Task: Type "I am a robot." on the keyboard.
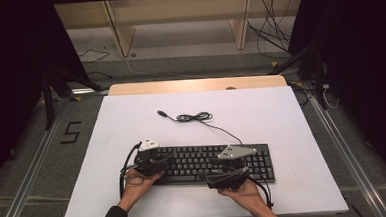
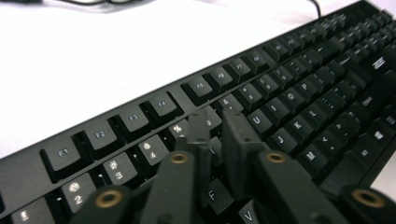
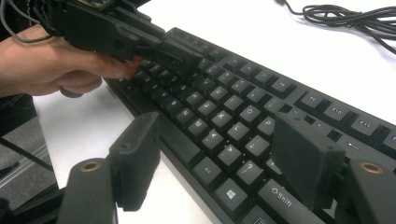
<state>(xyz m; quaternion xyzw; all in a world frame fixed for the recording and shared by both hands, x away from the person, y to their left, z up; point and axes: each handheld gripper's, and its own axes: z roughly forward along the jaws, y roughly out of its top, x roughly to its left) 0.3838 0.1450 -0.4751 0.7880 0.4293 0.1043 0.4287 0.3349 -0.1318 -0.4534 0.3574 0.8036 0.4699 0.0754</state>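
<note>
Keyboard point(image 1: 211, 163), 1, black, 2 claws above it, left claw point(image 2: 212, 123) nearly together, right claw point(image 3: 224, 154) apart.

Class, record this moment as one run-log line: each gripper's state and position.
left gripper: jaws nearly together, nothing held, over keyboard letter keys | right gripper: open, straddling keyboard's near edge

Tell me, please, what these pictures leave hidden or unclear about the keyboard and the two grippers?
- Left gripper view: the left gripper hides the keys beneath its jaws, so contact with a key cannot be told.
- High view: the keyboard legends are too small to read.
- Right gripper view: the keyboard's right end is cut off by the frame edge; the right gripper covers some keys.
- High view: the cable plug is too small to identify.
</note>
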